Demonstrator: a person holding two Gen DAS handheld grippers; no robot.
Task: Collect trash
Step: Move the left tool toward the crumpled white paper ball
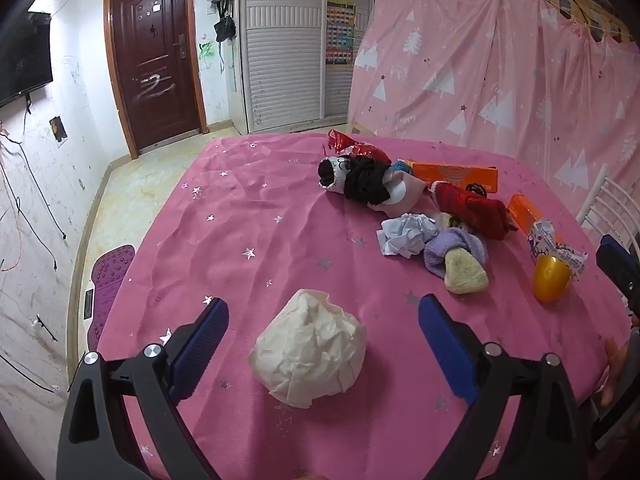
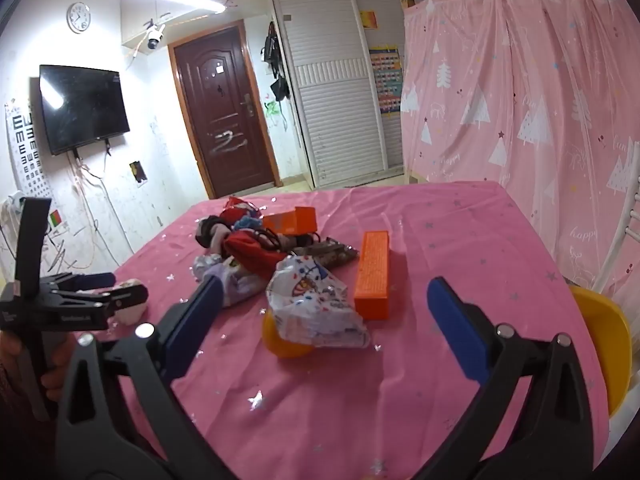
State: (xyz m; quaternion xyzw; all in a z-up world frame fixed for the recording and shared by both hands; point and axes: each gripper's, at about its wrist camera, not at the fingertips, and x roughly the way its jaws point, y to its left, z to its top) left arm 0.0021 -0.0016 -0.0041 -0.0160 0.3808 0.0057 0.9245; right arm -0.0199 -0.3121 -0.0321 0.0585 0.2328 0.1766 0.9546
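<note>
A crumpled cream paper ball lies on the pink tablecloth between the fingers of my left gripper, which is open around it without touching. My right gripper is open above a printed white wrapper lying over a yellow plastic piece. Further back lies a pile: crumpled white-blue paper, red wrapper, orange boxes, socks and cloths. The left gripper also shows in the right wrist view.
A yellow chair stands at the table's right edge, with a white chair back behind. A pink curtain hangs close behind the table. The table's left edge drops to the tiled floor.
</note>
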